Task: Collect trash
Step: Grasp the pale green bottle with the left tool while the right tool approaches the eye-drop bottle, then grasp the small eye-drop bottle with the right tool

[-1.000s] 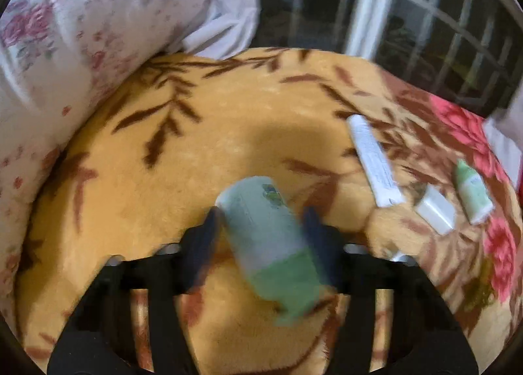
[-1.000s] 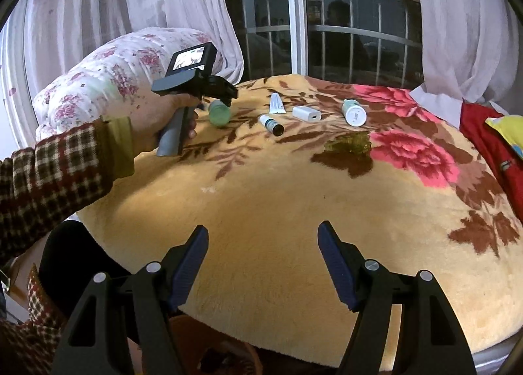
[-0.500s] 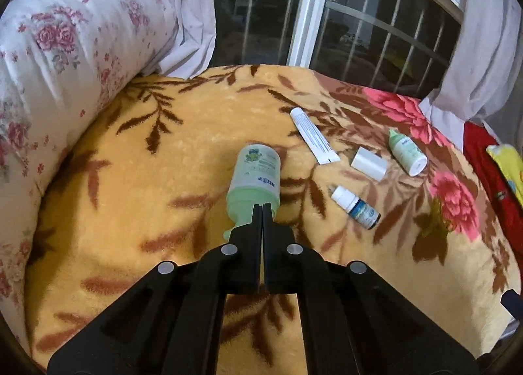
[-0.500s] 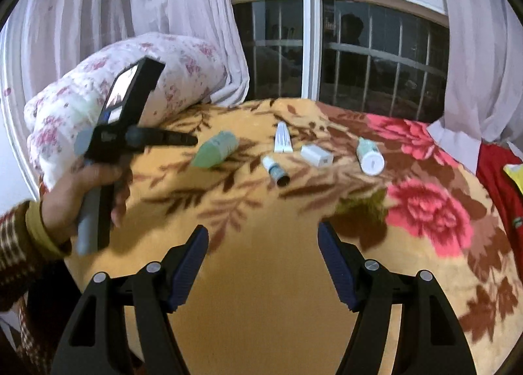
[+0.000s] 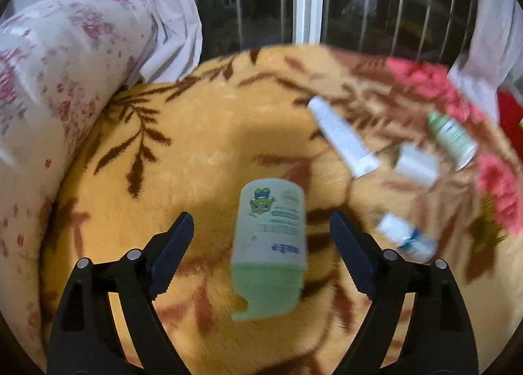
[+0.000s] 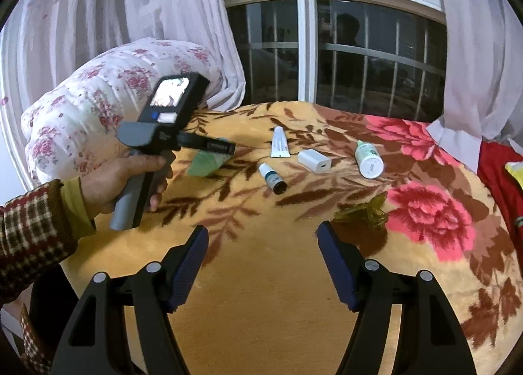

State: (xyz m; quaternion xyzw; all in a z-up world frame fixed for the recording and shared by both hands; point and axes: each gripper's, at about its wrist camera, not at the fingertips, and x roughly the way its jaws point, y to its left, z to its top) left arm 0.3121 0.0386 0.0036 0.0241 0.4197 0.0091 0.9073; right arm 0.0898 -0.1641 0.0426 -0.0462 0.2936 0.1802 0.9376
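The green bottle (image 5: 269, 244) lies on the blanket (image 5: 196, 146) at the lower centre of my left wrist view, its green cap toward me, between the two fingers of my left gripper (image 5: 261, 237); those jaws are opening, and neither pad touches the bottle; there is blanket showing on each side of it. Right of it, in the same blurred view, lie a small dropper bottle (image 5: 405, 239), a white tube (image 5: 343, 136), a white box (image 5: 416, 162) and a green-and-white tube (image 5: 452, 136), all well apart from my fingers. In the right wrist view my left hand (image 6: 121, 182) grips the handle at the middle left, with the gripper's nose over the green bottle; my checked sleeve (image 6: 32, 231) fills the lower left. My right gripper (image 6: 263, 264) hangs at the bottom centre, its jaws apart with nothing between them but bare blanket; a yellowish hair clip (image 6: 362, 213) lies just beyond its right finger. A flowered quilt (image 6: 98, 107) is bundled at the upper left; a barred window (image 6: 327, 48) and curtains (image 6: 130, 8) fill the top.
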